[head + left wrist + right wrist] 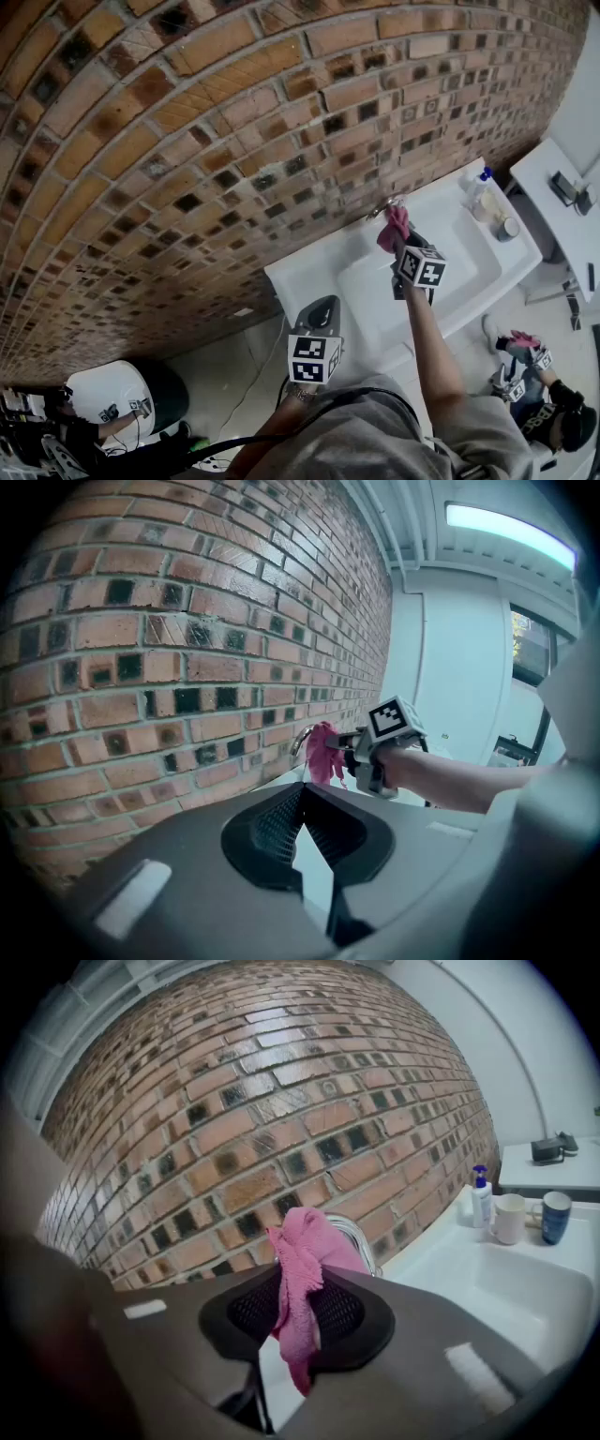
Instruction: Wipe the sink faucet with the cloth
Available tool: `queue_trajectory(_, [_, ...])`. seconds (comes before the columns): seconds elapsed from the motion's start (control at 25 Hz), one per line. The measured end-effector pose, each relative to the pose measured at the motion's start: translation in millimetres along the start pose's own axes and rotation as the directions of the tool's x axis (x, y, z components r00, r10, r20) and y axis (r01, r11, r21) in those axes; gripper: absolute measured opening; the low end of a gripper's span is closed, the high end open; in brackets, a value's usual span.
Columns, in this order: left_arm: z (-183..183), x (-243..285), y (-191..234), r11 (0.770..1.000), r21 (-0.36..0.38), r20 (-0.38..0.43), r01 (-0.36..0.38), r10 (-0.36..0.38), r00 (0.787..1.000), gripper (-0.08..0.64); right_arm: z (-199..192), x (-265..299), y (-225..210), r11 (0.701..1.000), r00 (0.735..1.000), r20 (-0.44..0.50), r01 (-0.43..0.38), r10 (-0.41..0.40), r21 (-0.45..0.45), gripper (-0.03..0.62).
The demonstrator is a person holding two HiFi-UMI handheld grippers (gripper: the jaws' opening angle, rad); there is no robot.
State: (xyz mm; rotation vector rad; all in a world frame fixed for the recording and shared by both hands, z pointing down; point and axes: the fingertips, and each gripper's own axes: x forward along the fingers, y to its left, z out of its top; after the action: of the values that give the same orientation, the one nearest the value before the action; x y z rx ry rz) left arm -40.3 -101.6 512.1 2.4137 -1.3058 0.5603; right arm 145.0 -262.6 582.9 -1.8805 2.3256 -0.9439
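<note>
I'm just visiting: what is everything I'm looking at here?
brick wall: one, reddish-brown, behind sink
sink: one, white, against wall
faucet: one, chrome, sink's back edge
cloth: one, pink, at faucet
soap bottle: one, white, blue pump, sink's right end
cups: two, white and blue, beside bottle
side table: one, white, beyond sink
other people: two, head view's lower corners
left gripper: one, dark grey, shut, empty, short of sink
right gripper: one, dark grey, shut on cloth
</note>
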Motion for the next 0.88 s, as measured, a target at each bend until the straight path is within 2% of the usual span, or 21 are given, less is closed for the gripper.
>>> queue_trajectory(0.12, [11,10,14,1.000,-0.004,0.013,0.003,-0.003,1.000,0.014,-6,48,-10,0.993,0.998,-0.044,0.038,-0.043,-0.113,0.081])
queue_trajectory(0.2, [19,14,24,1.000,-0.011,0.022,-0.007,0.007,1.000,0.014,-28,70,-11,0.981,0.991,-0.122,0.024,-0.048,-0.194,0.077])
queue_trajectory(0.28, [25,19,32,1.000,-0.014,0.030,-0.014,0.015,0.999,0.014,-64,80,-3,0.966,0.971,-0.237,-0.062,0.000,-0.251,0.079])
queue_trajectory(0.36, [26,27,35,1.000,-0.019,0.027,-0.013,0.014,1.000,0.014,-85,77,26,0.935,0.951,-0.294,-0.183,0.091,-0.305,0.080])
queue_trajectory(0.4, [26,31,35,1.000,-0.025,0.023,-0.012,0.013,1.000,0.014,-83,72,43,0.912,0.951,-0.285,-0.217,0.118,-0.349,0.080])
queue_trajectory(0.48, [24,38,34,0.999,-0.038,0.014,-0.010,0.010,1.000,0.014,-58,59,65,0.878,0.973,-0.192,-0.202,0.129,-0.433,0.081])
queue_trajectory(0.56, [21,44,31,0.999,-0.042,0.005,-0.003,0.003,1.000,0.014,-20,51,64,0.860,0.993,-0.077,-0.119,0.092,-0.496,0.081])
queue_trajectory(0.6, [19,46,29,0.999,-0.042,0.000,0.000,0.000,1.000,0.014,-4,48,61,0.839,0.997,-0.036,-0.079,0.071,-0.538,0.084])
queue_trajectory(0.72, [12,48,24,0.999,-0.044,-0.018,0.002,-0.003,1.000,0.014,28,39,50,0.745,0.998,0.052,0.015,0.026,-0.667,0.086])
queue_trajectory(0.76, [10,48,24,0.999,-0.046,-0.021,-0.001,0.000,1.000,0.014,37,36,44,0.723,0.997,0.079,0.045,0.013,-0.689,0.086])
queue_trajectory(0.8, [9,48,25,0.999,-0.049,-0.023,-0.006,0.005,1.000,0.014,46,35,36,0.711,0.995,0.101,0.069,0.003,-0.699,0.086])
queue_trajectory(0.88, [9,49,28,0.998,-0.058,-0.023,-0.019,0.018,1.000,0.014,61,38,22,0.708,0.991,0.131,0.099,-0.009,-0.699,0.086])
